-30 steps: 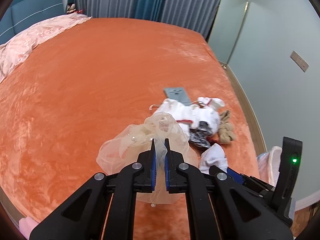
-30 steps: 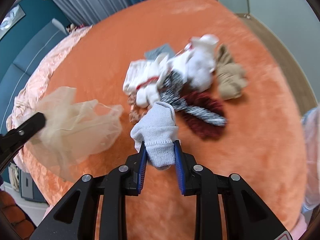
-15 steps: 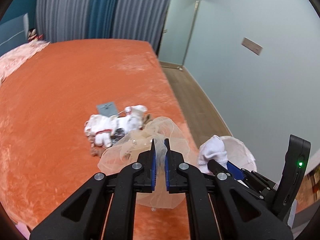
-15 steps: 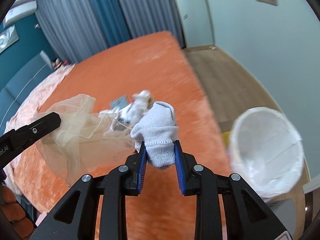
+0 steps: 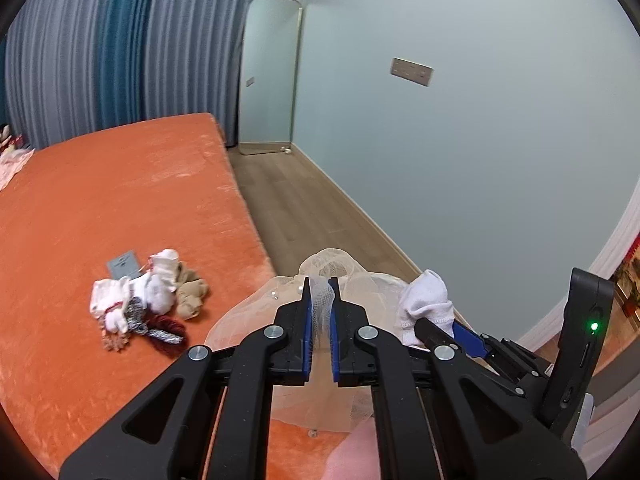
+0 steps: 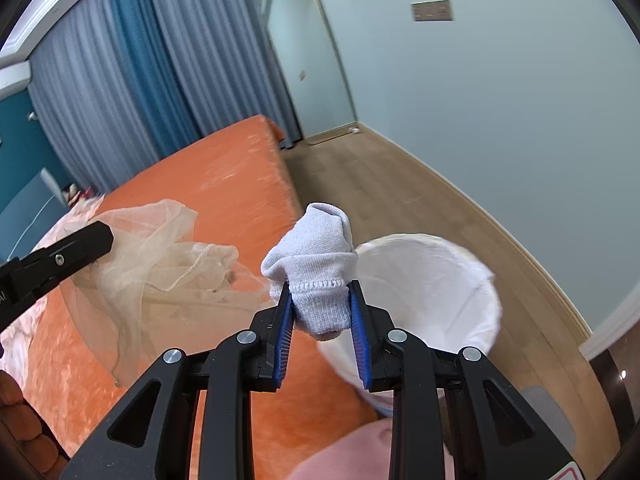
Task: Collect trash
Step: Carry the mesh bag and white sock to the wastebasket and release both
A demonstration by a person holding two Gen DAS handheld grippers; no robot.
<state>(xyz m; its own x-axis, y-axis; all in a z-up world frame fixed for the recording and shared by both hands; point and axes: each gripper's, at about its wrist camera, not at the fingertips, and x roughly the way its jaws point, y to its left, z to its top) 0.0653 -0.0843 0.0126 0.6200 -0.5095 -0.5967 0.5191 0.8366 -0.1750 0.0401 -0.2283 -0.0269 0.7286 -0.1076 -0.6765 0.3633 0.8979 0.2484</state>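
My left gripper [image 5: 320, 292] is shut on a sheer beige mesh cloth [image 5: 348, 280], which hangs over the bed's right edge; the cloth also shows in the right wrist view [image 6: 160, 260]. My right gripper [image 6: 320, 292] is shut on a white sock [image 6: 316, 256], held at the near left rim of a white-lined trash bin [image 6: 432, 276] on the floor beside the bed. The sock also shows in the left wrist view [image 5: 424, 300]. A pile of socks and cloth scraps [image 5: 148, 304] lies on the orange bed [image 5: 100, 200].
A wooden floor strip [image 5: 304, 208] runs between the bed and the pale blue wall [image 5: 480, 160]. A mirror [image 5: 270, 76] leans at the far end by grey and blue curtains [image 5: 100, 60]. A grey card [image 5: 124, 264] lies by the pile.
Both grippers have swung right, away from the pile toward the bed's edge and the wall. The bin has come closer under the sock. Both grips are unchanged.
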